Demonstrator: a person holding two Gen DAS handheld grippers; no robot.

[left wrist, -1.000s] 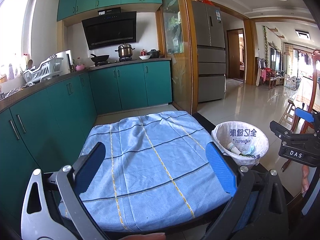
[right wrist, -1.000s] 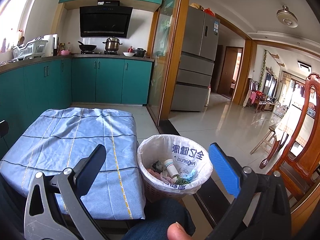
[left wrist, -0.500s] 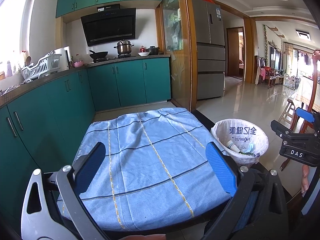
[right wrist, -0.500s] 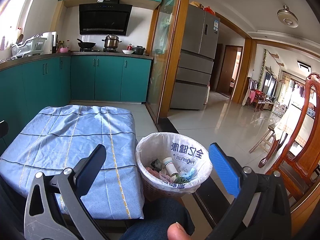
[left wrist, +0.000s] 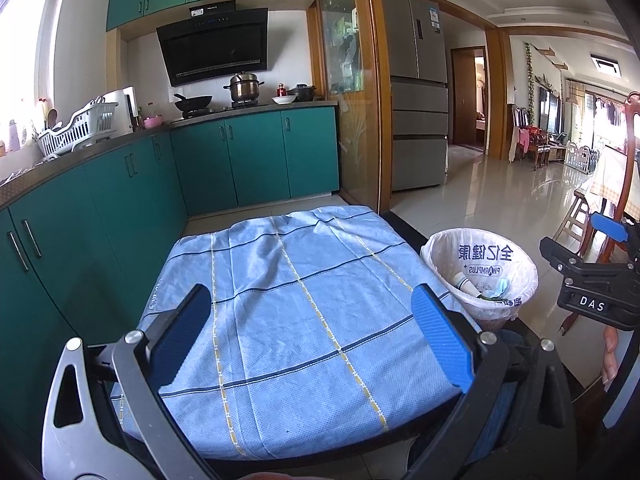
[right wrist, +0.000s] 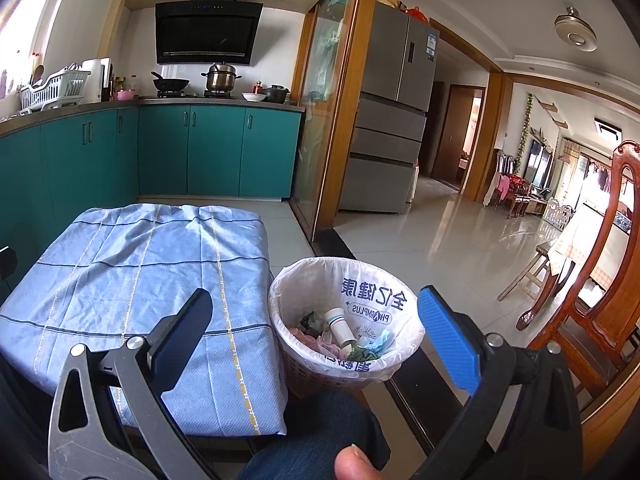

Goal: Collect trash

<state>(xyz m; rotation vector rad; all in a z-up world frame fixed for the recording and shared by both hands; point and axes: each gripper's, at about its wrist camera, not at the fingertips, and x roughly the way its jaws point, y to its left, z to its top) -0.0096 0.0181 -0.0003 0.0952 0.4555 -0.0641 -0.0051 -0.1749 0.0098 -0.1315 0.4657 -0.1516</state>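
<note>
Flanking table edge (right wrist: 276, 300), trash basket (right wrist: 296, 376)

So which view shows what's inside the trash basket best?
The right wrist view: it looks down into the trash basket, showing a white tube and wrappers. The left wrist view shows it farther off at the right, only the tube visible above the rim.

A home kitchen. Teal cabinets (left wrist: 256, 160) run under a counter with a stockpot (left wrist: 243, 87) below a range hood (left wrist: 214, 46). A fridge (right wrist: 394, 108) stands by the doorway to a living room.
</note>
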